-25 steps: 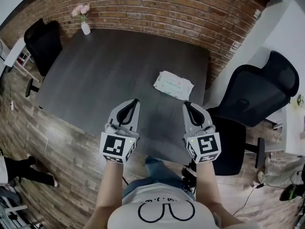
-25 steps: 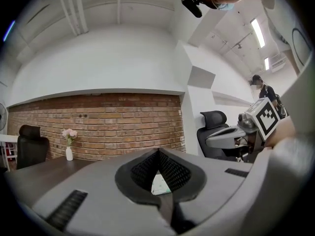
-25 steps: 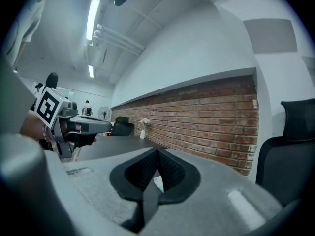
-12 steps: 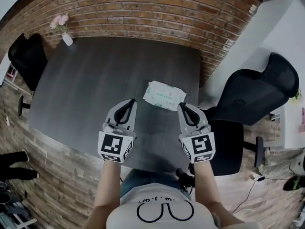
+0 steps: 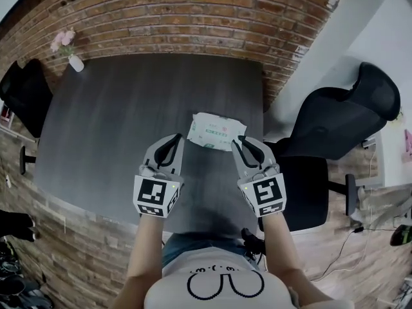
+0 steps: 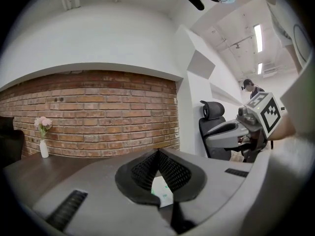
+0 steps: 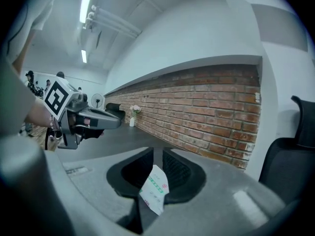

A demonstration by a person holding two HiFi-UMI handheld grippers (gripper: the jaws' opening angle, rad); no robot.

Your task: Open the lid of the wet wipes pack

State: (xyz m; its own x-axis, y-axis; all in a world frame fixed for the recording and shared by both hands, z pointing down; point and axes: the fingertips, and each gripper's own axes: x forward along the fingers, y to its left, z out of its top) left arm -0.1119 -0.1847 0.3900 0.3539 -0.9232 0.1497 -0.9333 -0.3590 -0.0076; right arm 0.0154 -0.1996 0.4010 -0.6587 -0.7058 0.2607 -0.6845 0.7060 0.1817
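Since a second earlier, both grippers had closed in on the soft white, green-printed wet wipes pack (image 5: 216, 131), lying flat on the dark grey counter (image 5: 116, 108) near its right edge. My right gripper (image 5: 236, 140) had its jaws opening at the pack's near corner, gripping nothing. My left gripper (image 5: 178, 137) kept its jaws clenched, empty.

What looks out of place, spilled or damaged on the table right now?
Nothing stands out. The wet wipes pack lies flat and intact on the table, only slightly skewed to its edge; the flower vase stands upright at the far corner. No spill.
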